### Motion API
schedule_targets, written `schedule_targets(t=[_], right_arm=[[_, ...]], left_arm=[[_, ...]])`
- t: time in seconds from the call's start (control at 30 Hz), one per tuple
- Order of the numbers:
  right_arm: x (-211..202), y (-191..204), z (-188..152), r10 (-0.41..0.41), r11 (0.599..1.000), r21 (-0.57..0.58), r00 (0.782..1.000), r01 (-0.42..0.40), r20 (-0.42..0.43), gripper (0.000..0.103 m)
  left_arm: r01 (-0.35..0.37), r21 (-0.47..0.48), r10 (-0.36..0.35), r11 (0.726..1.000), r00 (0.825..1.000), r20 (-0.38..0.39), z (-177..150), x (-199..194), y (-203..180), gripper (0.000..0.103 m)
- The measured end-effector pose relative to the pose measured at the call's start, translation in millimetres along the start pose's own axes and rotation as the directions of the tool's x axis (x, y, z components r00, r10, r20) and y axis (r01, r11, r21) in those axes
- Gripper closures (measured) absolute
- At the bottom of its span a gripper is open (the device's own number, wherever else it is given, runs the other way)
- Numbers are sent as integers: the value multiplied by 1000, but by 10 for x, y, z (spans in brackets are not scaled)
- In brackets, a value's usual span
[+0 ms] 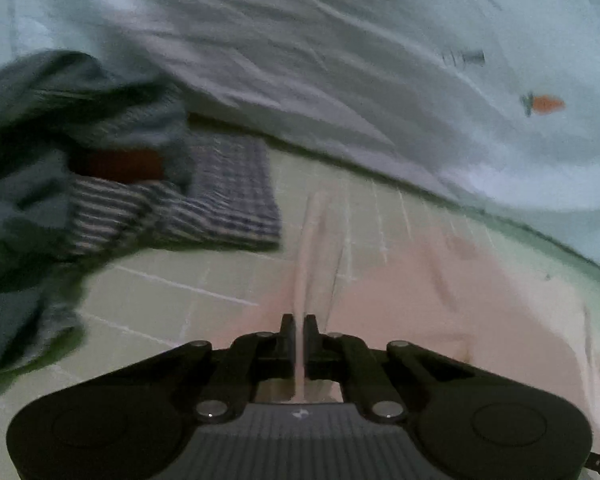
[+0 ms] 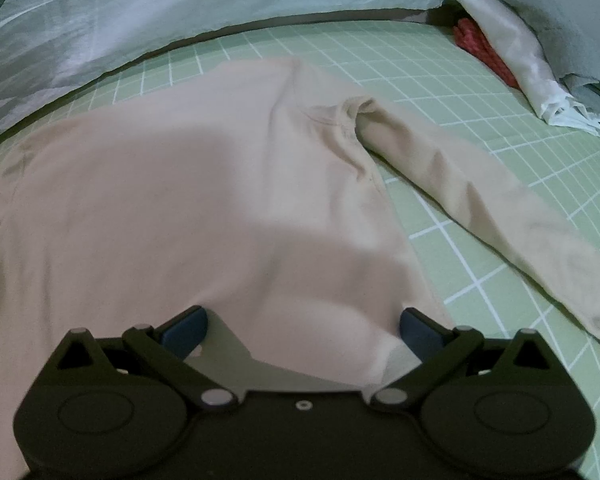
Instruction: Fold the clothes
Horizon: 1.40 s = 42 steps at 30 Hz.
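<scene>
A pale pink long-sleeved top [image 2: 204, 208] lies spread on the green gridded mat [image 2: 479, 208], one sleeve [image 2: 479, 200] stretched out to the right. My left gripper [image 1: 299, 326] is shut on a thin fold of the pink top [image 1: 439, 300], which rises as a ridge ahead of the fingers. My right gripper [image 2: 303, 326] is open, its blue-padded fingers [image 2: 186, 330] on either side of the top's near edge, the cloth lying between them.
A heap of blue and striped clothes [image 1: 100, 168] lies at the left of the mat [image 1: 172, 300]. A pale printed sheet [image 1: 339, 60] runs along the far side, also in the right wrist view [image 2: 140, 8]. White, red and grey folded cloth [image 2: 519, 56] sits far right.
</scene>
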State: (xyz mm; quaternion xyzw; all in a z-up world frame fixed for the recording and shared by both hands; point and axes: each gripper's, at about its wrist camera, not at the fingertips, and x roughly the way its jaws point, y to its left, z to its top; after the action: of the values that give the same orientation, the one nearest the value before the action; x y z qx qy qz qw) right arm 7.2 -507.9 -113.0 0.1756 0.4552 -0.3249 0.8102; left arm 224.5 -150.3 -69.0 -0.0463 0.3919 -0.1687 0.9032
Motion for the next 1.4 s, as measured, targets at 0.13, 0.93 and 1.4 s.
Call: schedule_targets(t=[0.13, 0.93, 1.4], right_arm=[[0, 4, -11, -1, 1000, 2, 1000, 1, 4, 0], [-34, -11, -103, 16, 1000, -11, 999, -15, 43, 0], [-37, 5, -85, 11, 1000, -5, 999, -10, 40, 0]], left_arm=[[-29, -81, 35, 996, 997, 75, -182, -470, 258, 99], [-291, -359, 281, 887, 956, -80, -612, -856, 1338, 34], [-290, -286, 267, 913, 956, -119, -709, -685, 1345, 91]])
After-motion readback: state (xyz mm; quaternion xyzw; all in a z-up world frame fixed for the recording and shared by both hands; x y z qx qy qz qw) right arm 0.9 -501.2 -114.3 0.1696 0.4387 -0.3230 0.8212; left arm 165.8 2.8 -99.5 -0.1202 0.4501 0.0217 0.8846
